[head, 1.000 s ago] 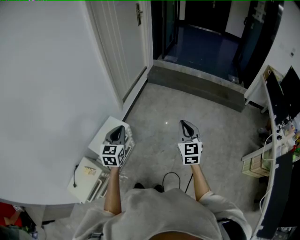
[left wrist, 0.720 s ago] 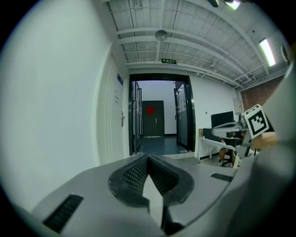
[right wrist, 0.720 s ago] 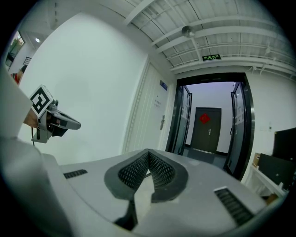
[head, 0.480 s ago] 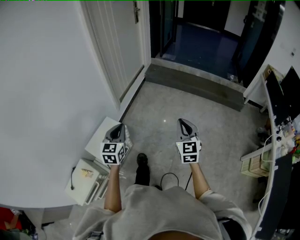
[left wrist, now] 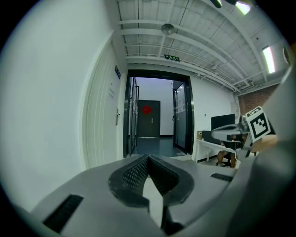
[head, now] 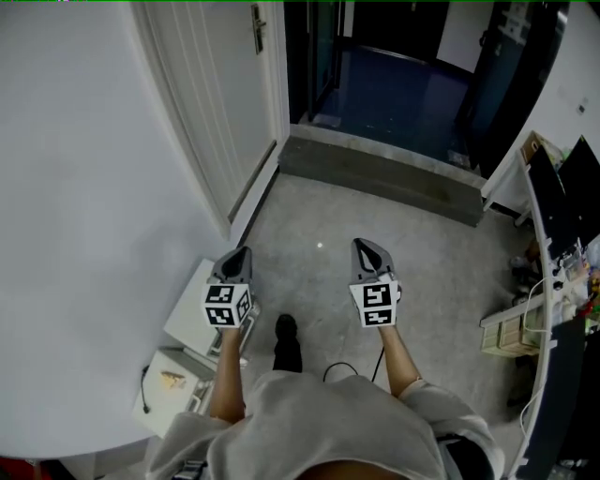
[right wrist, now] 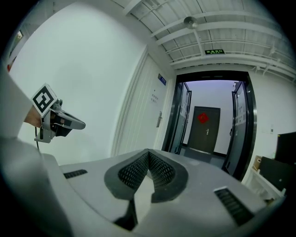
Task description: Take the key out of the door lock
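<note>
Grey concrete underfoot: standing on the floor [head: 375,234] with one black shoe [head: 286,342] showing below, facing a dark doorway [head: 394,56] beyond a low grey step [head: 384,178]. Holding the left gripper [head: 241,253] and the right gripper [head: 362,246] out in front, side by side and well apart, both pointing about level toward that doorway. Clenching both: reading ribbed pads [left wrist: 134,173] pressed together at the tips in the left gripper view and in the right gripper view alike, with nothing caught between them. Hovering the left gripper above white boxes [head: 192,314] lying on the floor against the pale wall [head: 84,187]. Looking toward a white panelled door [head: 220,103] along that wall, just beside the doorway, carrying the door lock [head: 258,28] with its handle near the edge closest to the doorway, well ahead of both grippers and touching neither. Finding the key too small to make out at that lock in any view. Having a white counter [head: 536,225] at the right edge, bearing dark monitors [head: 562,192].
</note>
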